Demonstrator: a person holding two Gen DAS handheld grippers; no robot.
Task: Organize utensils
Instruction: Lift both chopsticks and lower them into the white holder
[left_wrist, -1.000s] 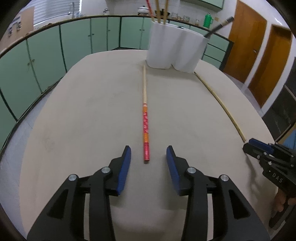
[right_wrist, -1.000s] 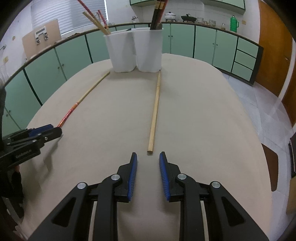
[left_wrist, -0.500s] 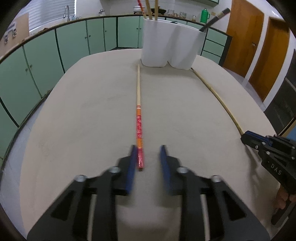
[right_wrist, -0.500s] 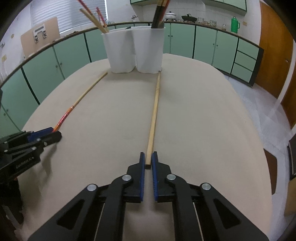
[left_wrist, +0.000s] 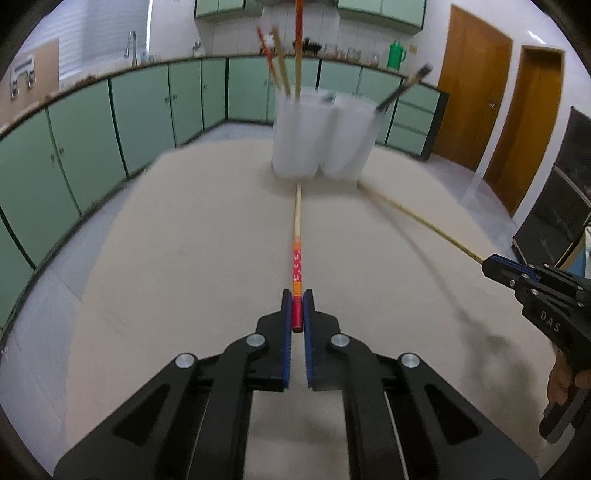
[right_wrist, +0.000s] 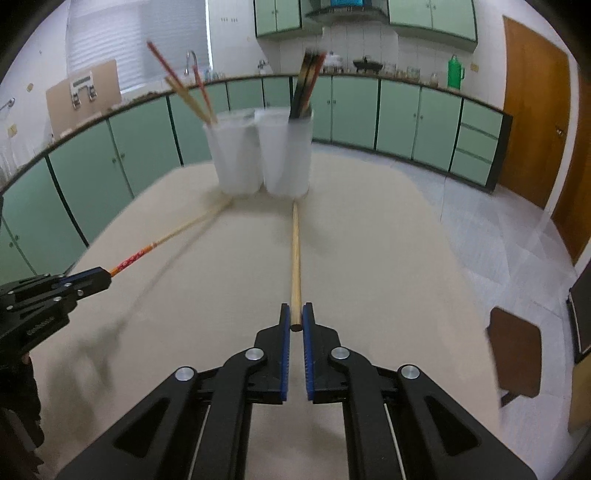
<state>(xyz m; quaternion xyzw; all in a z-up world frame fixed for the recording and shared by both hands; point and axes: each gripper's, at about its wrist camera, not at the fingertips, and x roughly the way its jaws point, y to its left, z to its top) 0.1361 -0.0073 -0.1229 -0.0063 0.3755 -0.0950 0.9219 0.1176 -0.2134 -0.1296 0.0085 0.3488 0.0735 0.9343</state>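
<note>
On the beige table top (left_wrist: 184, 258), two long chopsticks are being gripped at once, one per gripper. The red-ended chopstick (left_wrist: 296, 258) is pinched at its near, red-patterned end by the left gripper (left_wrist: 296, 310), whose blue pads are closed right against it; the pale far end points at the white holder (left_wrist: 321, 136) at the back of the table. Same deal on the other side: the plain wooden chopstick (right_wrist: 295, 258) is clamped at its near butt end between the blue pads of the right gripper (right_wrist: 295, 317), with its tip reaching toward the foot of that holder. Both sets of jaws have just been closing, each with its stick between them. The holder is made up of two joined cups, with light and red sticks parked in one and dark sticks in the other. Both far ends are blurred, so whether they're touching the table can't be told. Green cabinets (right_wrist: 399, 110) are seen behind.
</note>
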